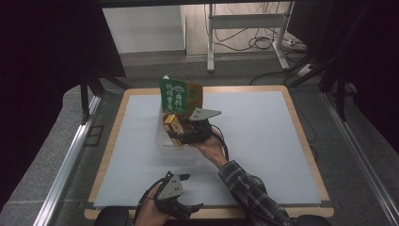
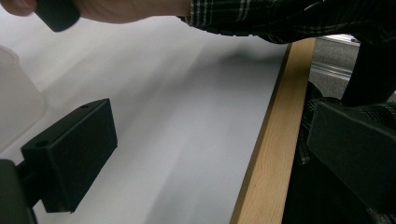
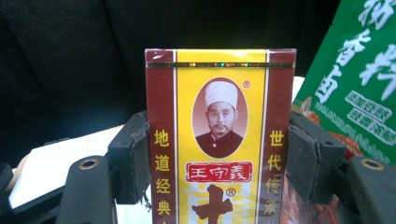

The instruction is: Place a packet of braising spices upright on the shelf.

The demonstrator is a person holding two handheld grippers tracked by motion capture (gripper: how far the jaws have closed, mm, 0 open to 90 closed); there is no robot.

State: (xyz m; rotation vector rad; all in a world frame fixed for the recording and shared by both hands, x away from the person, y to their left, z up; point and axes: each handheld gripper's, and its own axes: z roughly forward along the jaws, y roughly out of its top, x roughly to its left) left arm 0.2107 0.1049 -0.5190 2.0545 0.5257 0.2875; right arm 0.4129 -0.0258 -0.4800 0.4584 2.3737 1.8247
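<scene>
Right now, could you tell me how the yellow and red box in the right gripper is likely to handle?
The box looks like stiff, light cardboard: its edges stay straight between the right gripper pads. Its glossy faces may slip. Being tall and narrow, it would probably tip if stood upright.

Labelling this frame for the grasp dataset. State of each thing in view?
Yellow and red box: upright, clamped at both sides, over the clear bin.
Green packet: standing upright in the clear bin.
Clear bin: upright on the table, open top.
Right hand-held gripper: shut on the yellow and red box.
Left hand-held gripper: open, nothing between the jaws, near the table's front edge.
</scene>
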